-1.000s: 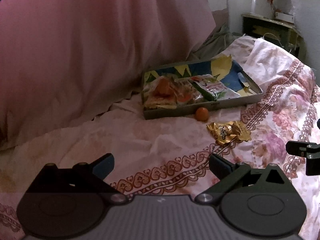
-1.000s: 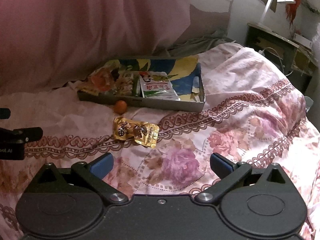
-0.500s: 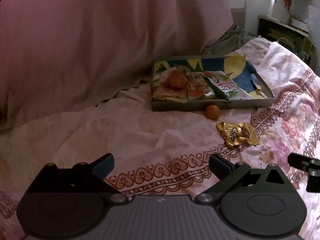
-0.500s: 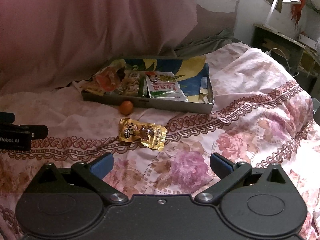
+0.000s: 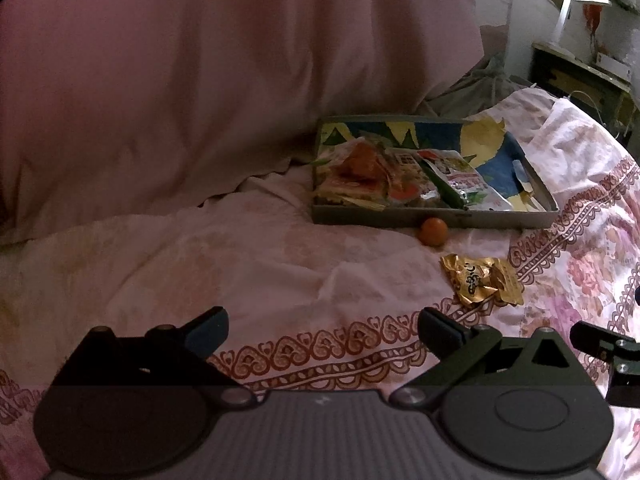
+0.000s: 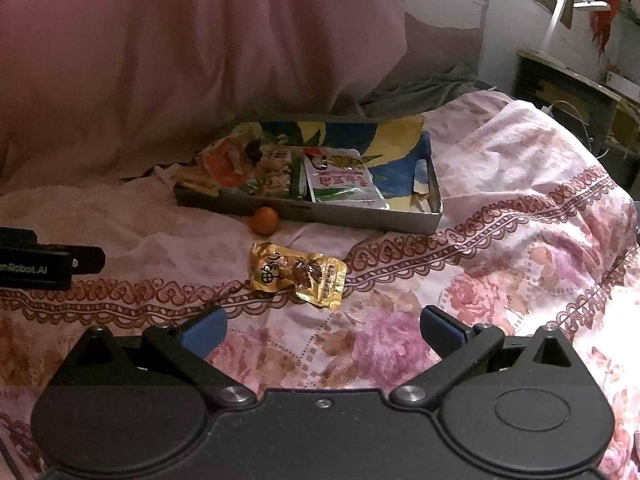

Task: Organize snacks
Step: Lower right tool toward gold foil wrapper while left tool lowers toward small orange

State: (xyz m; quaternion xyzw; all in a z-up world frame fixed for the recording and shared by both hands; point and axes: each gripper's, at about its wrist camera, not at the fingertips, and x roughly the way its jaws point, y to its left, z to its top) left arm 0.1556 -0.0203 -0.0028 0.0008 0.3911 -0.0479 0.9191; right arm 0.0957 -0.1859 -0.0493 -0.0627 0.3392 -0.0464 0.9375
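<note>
On a floral pink bedspread (image 6: 500,208), just off the near edge of a shallow grey tray (image 6: 360,220) lined with blue-and-yellow paper, one crinkled gold foil snack packet (image 6: 298,272) and one small round orange fruit (image 6: 265,221) lie loose, the fruit almost touching the tray wall. Several packets, perhaps four, fill the tray's left half. Both the left gripper (image 5: 320,330) and right gripper (image 6: 323,330) hover wide open and empty. The gold packet looks light, soft and slippery, best pinched by its flat sealed edge.
</note>
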